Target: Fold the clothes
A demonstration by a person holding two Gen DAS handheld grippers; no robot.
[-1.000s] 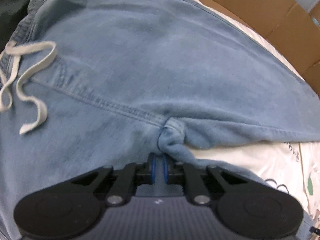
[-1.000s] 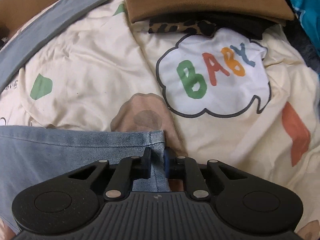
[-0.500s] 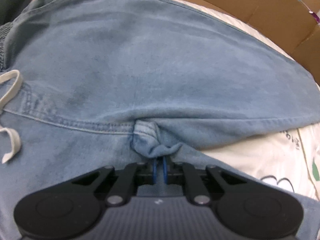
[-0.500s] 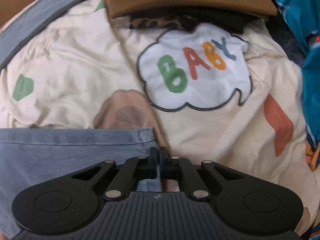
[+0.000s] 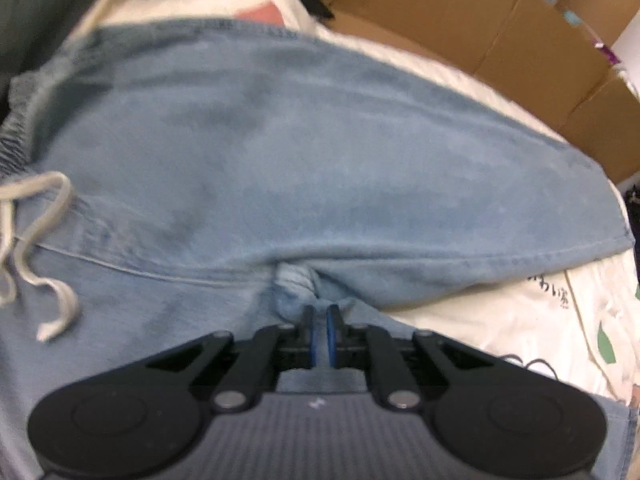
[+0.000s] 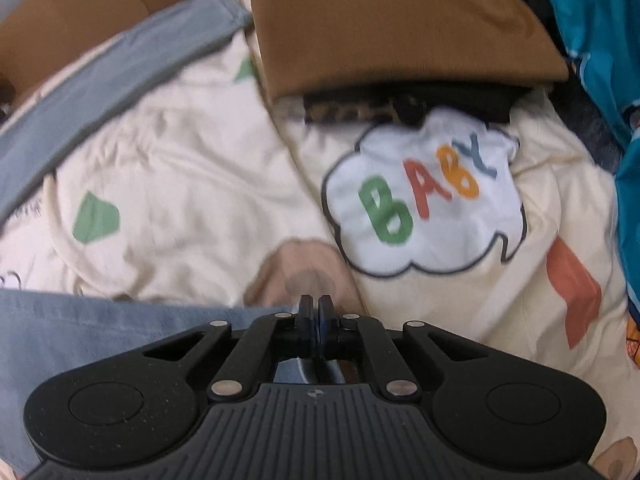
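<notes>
Light blue denim trousers point(image 5: 320, 168) with a white drawstring point(image 5: 40, 240) lie spread on a cream blanket. My left gripper point(image 5: 320, 316) pinches a bunched fold of denim point(image 5: 296, 284) at the crotch seam. Its jaws are easing open a little, with cloth still between the blue pads. In the right wrist view one trouser leg point(image 6: 120, 328) runs in from the left and ends at my right gripper point(image 6: 316, 304). Those jaws are nearly together and opening slightly. The hem corner is hidden behind the left finger and seems caught there.
The cream blanket point(image 6: 180, 184) bears a white "BABY" cloud point(image 6: 424, 200). A folded brown garment point(image 6: 400, 20) lies at the back on leopard-print cloth, and teal fabric point(image 6: 600, 40) is at the right. A grey-blue band point(image 6: 100, 80) crosses the upper left. Cardboard boxes point(image 5: 500, 40) stand behind.
Both grippers have lifted slightly. On the left the denim fold rose with the pads and the drawstring came back into view. On the right the hem now shows less in front of the fingers.
</notes>
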